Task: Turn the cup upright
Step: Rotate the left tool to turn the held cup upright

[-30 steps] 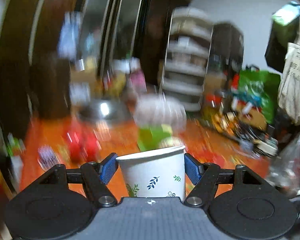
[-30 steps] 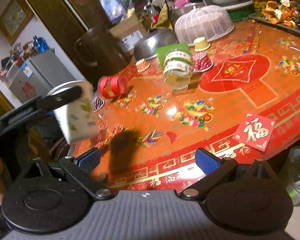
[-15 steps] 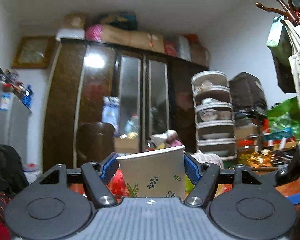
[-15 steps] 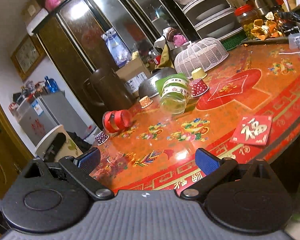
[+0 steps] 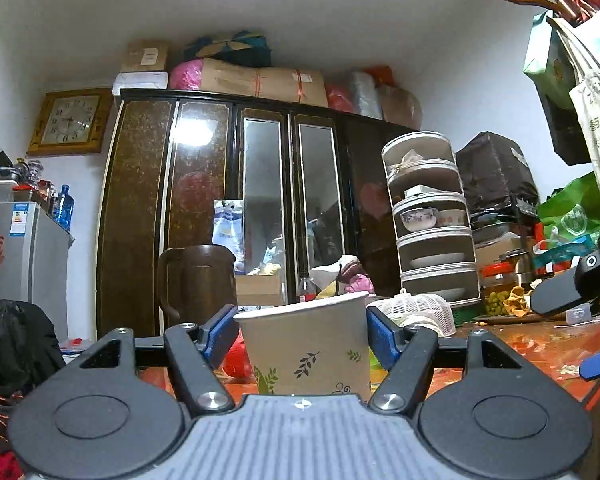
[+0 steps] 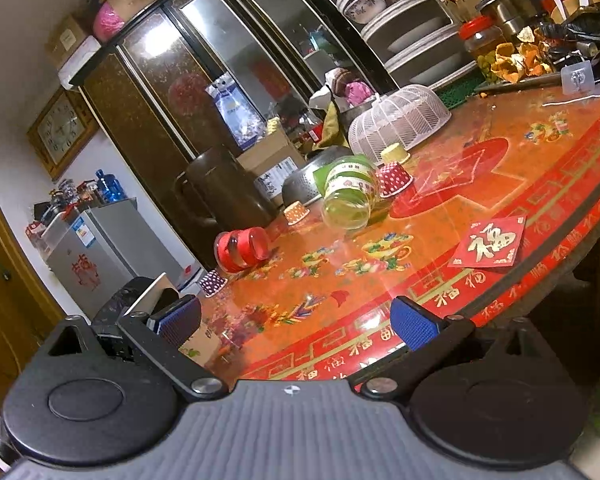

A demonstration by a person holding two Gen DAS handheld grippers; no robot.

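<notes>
Cup (image 5: 308, 348) upright, rim up, clamped between left gripper (image 5: 302, 334) pads, low over surface (image 6: 440, 216) for set-down. Right gripper (image 6: 296, 320) wide open, empty, clear of cup.

The cup (image 5: 306, 346) sits between the fingers of the left gripper (image 5: 300, 334), mouth up. From the cup, the jug (image 5: 198, 284) stands at ten o'clock behind it, the food cover (image 5: 418, 312) at two o'clock, the tiered rack (image 5: 432, 220) behind that, and the wardrobe (image 5: 236, 208) at twelve o'clock against the wall, boxes (image 5: 260, 80) on top. The fridge (image 5: 18, 256) stands at nine o'clock. On the table (image 6: 480, 200), from the right gripper (image 6: 296, 322), a tipped jar (image 6: 348, 200) lies at twelve o'clock, a canister (image 6: 242, 250) on its side at eleven, a card (image 6: 490, 242) at two, near the table's edge
</notes>
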